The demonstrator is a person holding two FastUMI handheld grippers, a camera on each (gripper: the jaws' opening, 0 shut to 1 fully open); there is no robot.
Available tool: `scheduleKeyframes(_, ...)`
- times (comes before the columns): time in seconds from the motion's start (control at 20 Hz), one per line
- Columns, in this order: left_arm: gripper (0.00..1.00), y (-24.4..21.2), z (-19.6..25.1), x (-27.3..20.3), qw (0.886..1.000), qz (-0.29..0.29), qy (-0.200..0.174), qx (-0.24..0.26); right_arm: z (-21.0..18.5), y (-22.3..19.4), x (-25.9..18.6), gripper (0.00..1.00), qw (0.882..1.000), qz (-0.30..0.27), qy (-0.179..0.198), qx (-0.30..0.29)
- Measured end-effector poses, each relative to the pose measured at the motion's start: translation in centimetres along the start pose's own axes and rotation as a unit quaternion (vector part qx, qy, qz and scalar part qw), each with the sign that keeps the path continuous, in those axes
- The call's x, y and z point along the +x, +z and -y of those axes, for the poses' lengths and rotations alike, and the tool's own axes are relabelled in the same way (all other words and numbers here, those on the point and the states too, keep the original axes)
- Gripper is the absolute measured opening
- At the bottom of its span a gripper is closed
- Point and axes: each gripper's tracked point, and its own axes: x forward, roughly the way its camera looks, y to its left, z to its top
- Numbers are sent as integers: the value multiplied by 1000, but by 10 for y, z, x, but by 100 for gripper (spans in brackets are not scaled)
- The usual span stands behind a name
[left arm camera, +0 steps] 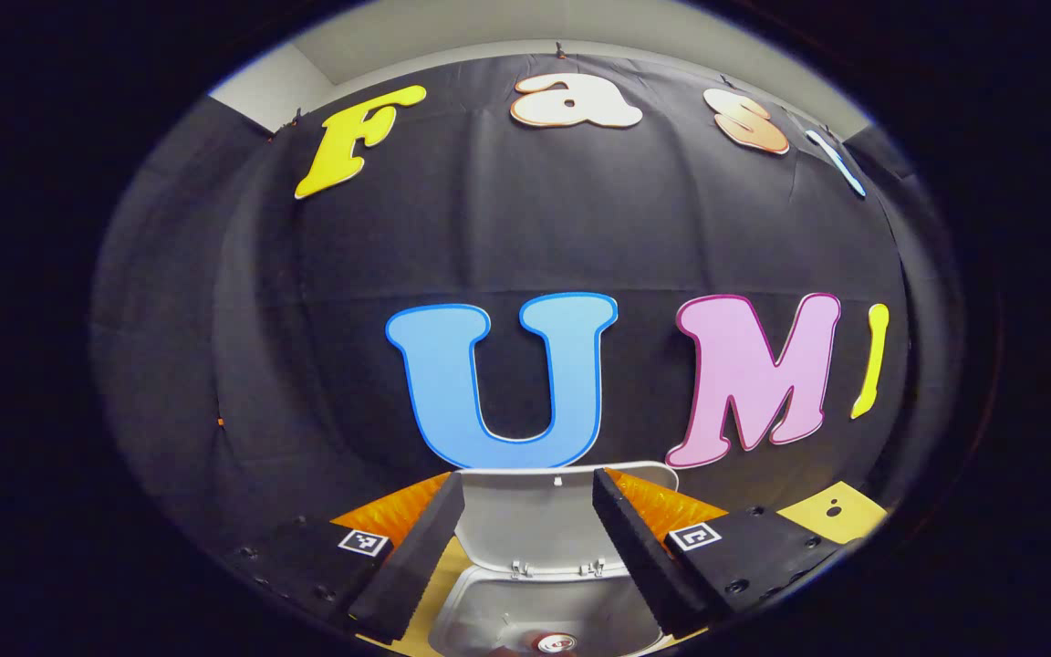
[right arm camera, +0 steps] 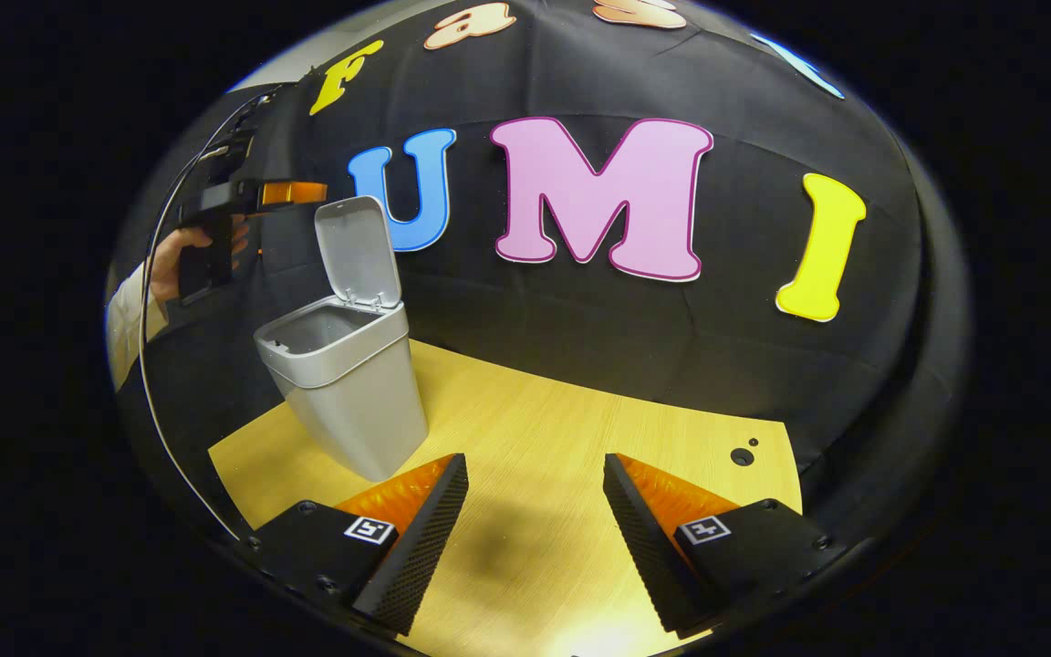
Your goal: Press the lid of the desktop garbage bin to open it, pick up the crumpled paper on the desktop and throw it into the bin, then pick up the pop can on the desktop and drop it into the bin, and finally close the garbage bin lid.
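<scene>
The grey desktop bin [right arm camera: 348,383] stands on the wooden table [right arm camera: 580,429] with its lid [right arm camera: 357,251] swung upright. In the left gripper view I look down into the bin [left arm camera: 489,607] past the raised lid [left arm camera: 535,520]. At the bottom of it lies a round can top [left arm camera: 555,642], partly cut off by the view's edge. My left gripper [left arm camera: 527,488] hovers over the opening, open and holding nothing. It also shows in the right gripper view as the left gripper [right arm camera: 302,192], level with the lid's top. My right gripper [right arm camera: 535,465] is open above bare tabletop, right of the bin.
A hand [right arm camera: 174,260] with a white sleeve [right arm camera: 129,319] holds the left gripper, and a thin cable [right arm camera: 156,383] hangs down from it. Two small holes [right arm camera: 742,455] mark the table's far right corner. The black cloth wall closes off the back.
</scene>
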Motion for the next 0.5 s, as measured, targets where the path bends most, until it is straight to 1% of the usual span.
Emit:
scheduleKeyframes(0.05, 95, 3, 5, 9, 1000, -6, -8, -22, 1, -4, 0, 96, 1000, -2, -1, 3)
scheduleKeyframes(0.1, 95, 7, 10, 14, 999, -1, -14, -32, 3, -6, 0, 96, 1000, -3, -3, 5)
scheduleKeyframes(0.25, 95, 16, 13, 32, 1000, 13, -16, -15, 6, -14, -3, 96, 1000, -7, -8, 10)
scheduleKeyframes(0.35, 95, 17, 15, 38, 999, 13, -31, -22, 10, -19, -6, 96, 1000, -9, -13, 16)
scheduleKeyframes(0.5, 95, 12, 10, 58, 1000, 4, -27, -5, 13, -28, -8, 96, 999, -16, -16, 38)
